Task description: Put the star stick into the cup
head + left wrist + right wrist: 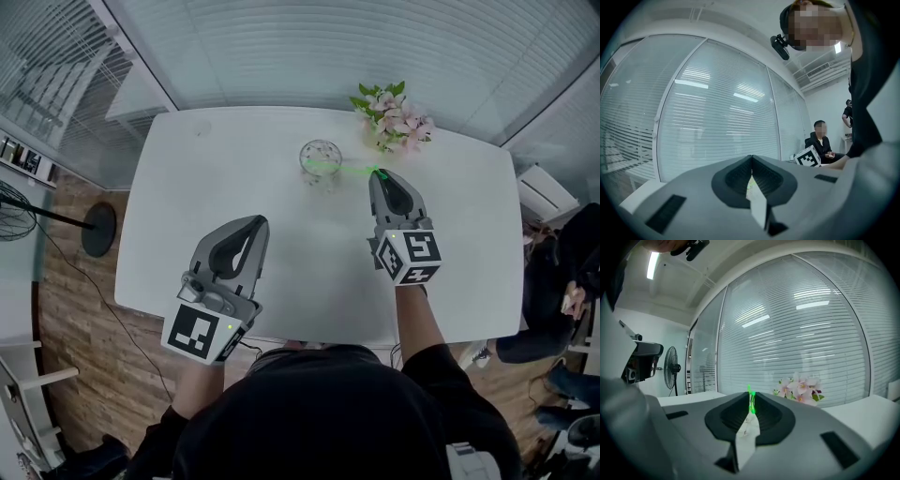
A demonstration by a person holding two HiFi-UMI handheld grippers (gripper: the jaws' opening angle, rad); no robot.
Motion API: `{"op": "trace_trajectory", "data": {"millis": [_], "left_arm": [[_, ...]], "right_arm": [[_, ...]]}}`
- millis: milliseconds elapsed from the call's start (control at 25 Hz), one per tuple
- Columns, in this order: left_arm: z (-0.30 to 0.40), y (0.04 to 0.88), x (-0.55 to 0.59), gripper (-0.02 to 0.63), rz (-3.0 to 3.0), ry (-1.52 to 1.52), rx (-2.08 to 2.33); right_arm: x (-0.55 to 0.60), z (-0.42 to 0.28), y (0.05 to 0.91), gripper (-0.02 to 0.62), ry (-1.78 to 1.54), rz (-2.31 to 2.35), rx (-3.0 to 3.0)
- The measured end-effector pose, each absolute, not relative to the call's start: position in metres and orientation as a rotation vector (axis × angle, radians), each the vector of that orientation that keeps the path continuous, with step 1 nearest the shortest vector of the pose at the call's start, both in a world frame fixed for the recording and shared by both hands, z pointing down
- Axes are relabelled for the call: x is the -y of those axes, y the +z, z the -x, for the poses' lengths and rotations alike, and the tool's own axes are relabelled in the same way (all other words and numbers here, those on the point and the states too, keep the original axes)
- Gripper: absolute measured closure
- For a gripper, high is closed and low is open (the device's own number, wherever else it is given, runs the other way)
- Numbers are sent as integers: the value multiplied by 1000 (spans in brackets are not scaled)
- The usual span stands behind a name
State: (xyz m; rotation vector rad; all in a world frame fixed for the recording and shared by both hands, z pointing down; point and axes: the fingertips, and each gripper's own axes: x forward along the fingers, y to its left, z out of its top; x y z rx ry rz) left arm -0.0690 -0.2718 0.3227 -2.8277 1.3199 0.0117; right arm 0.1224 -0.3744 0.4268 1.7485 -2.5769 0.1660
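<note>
The head view looks steeply down from above onto the table (pixel 309 253). Each gripper view rides low, close behind its jaws, facing level toward the blinds (pixel 722 117). Head and right gripper views share the flowers (pixel 394 117); the left gripper view catches the right gripper's cube (pixel 807 157).

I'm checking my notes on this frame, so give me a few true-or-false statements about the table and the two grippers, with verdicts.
1. The cup lies on its side. False: it stands upright.
2. The green star stick sits between the right gripper's jaws. True.
3. The flowers stand in the cup. False: they are on the table, apart from the cup.
4. The left gripper has nothing between its jaws. True.
</note>
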Motion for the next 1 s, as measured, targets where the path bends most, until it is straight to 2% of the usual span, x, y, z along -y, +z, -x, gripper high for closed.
{"op": "trace_trajectory", "data": {"millis": [280,600,1000], "left_arm": [[65,325,271,592,2835,11,-1307],[61,321,269,592,2837,30,-1287],[50,319,272,592,2847,45,-1247]], "right_arm": [[374,-127,431,547,173,-1762,2561],[366,-130,423,492,180,-1753,2586],[348,-139,392,482,118,-1787,2638]]}}
